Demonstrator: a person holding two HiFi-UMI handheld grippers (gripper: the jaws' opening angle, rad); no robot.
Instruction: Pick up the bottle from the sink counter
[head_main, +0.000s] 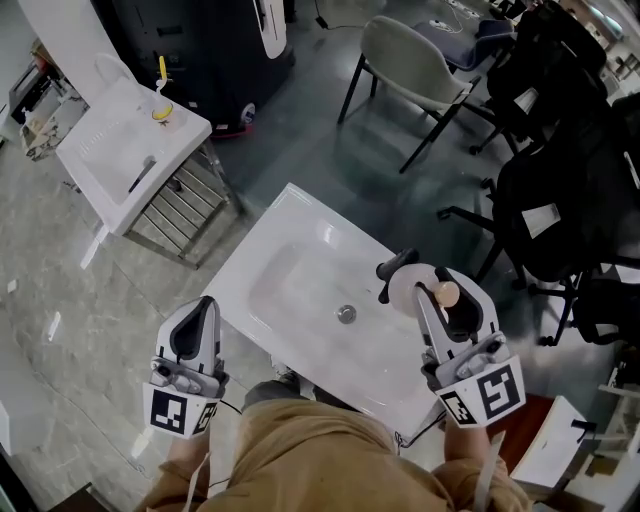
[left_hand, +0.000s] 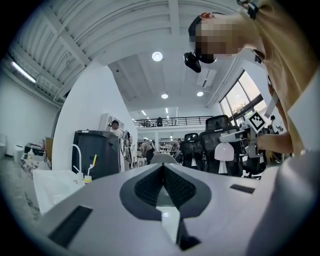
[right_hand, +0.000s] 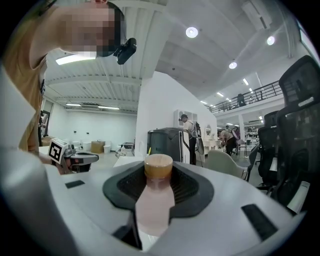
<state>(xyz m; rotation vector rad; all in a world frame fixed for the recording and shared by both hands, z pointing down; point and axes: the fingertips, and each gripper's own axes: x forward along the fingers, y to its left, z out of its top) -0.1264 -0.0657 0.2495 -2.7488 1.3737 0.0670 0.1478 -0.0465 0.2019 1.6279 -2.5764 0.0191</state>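
Nearest, the right tongs (head_main: 447, 290) clamp a pale pink plastic bottle with a tan cap (right_hand: 156, 197) above the white sink surface (head_main: 300, 240), its body largely hidden; the left tongs (head_main: 204, 306) sit closed, empty.

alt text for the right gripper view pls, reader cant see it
The right gripper grips a pale pink bottle with a tan cap between its black-padded jaws, cap pointing away from the camera. Behind: a bright hall, a dark cabinet, black office chairs at right.
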